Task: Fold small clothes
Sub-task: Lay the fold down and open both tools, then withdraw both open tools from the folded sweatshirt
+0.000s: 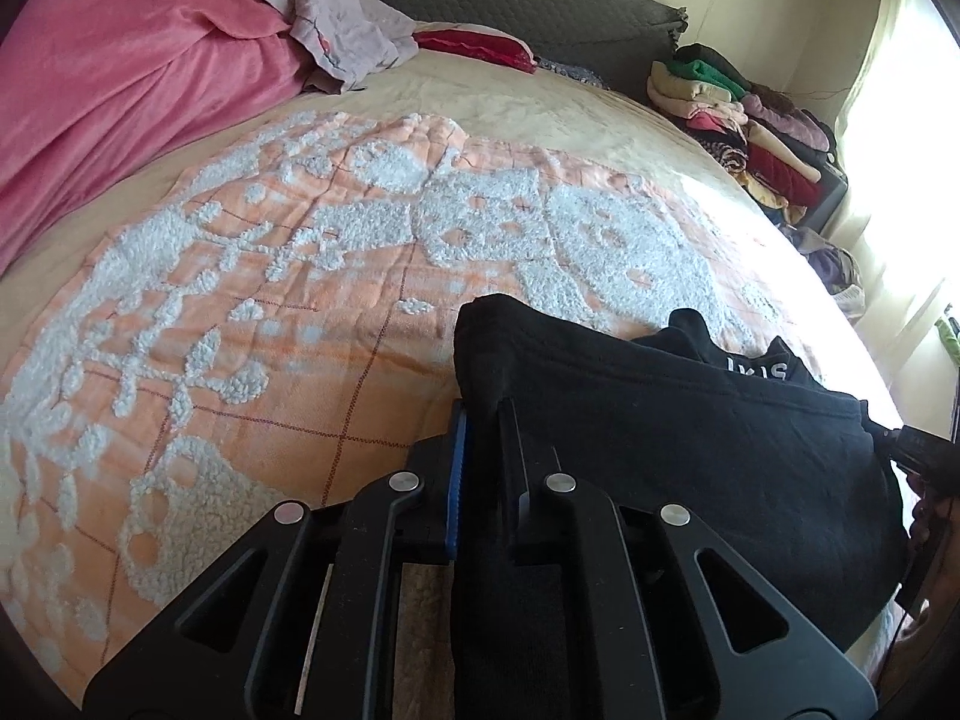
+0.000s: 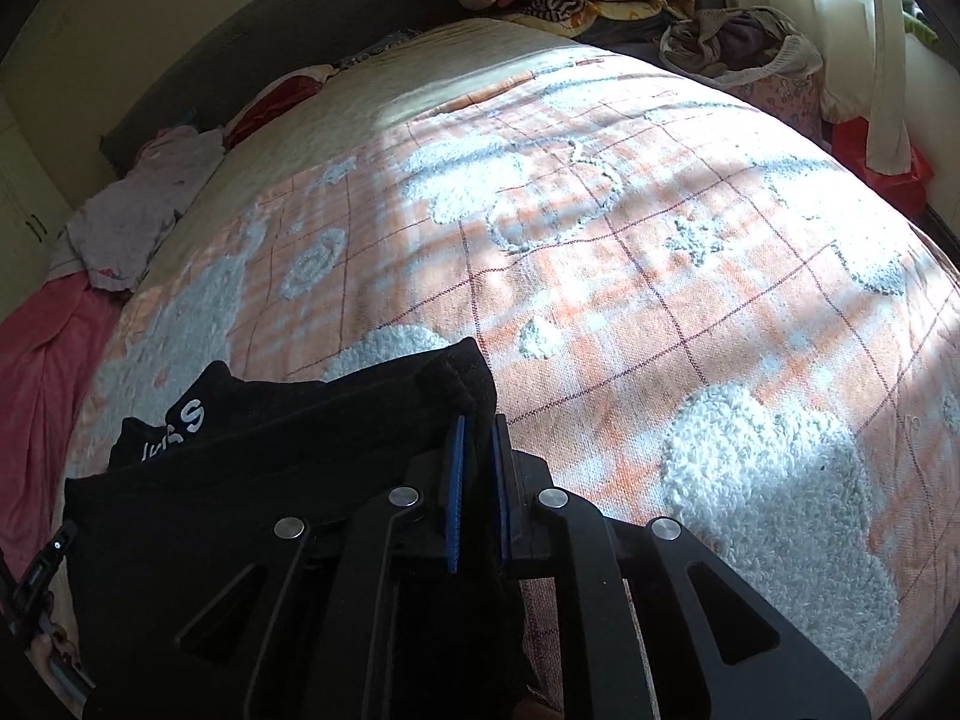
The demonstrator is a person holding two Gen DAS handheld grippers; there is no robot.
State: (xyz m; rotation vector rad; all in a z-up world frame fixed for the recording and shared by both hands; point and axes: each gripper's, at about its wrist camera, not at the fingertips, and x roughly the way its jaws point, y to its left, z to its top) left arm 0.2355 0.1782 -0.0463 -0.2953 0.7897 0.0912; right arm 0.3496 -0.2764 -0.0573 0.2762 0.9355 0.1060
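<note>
Both grippers, left [image 1: 483,414] and right [image 2: 477,426], clench the black garment [image 1: 690,420] over the orange bedspread [image 1: 300,312]; clothes pile [image 1: 738,120] far right.

Daylight from window [image 1: 900,138], striped shadows on bedspread [image 2: 600,276], fisheye-bent edges

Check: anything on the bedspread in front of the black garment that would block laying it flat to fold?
Nothing visible. Both the left gripper and right gripper are shut on the black garment. The orange bedspread ahead is bare; the lilac clothes and folded pile sit far off.
</note>
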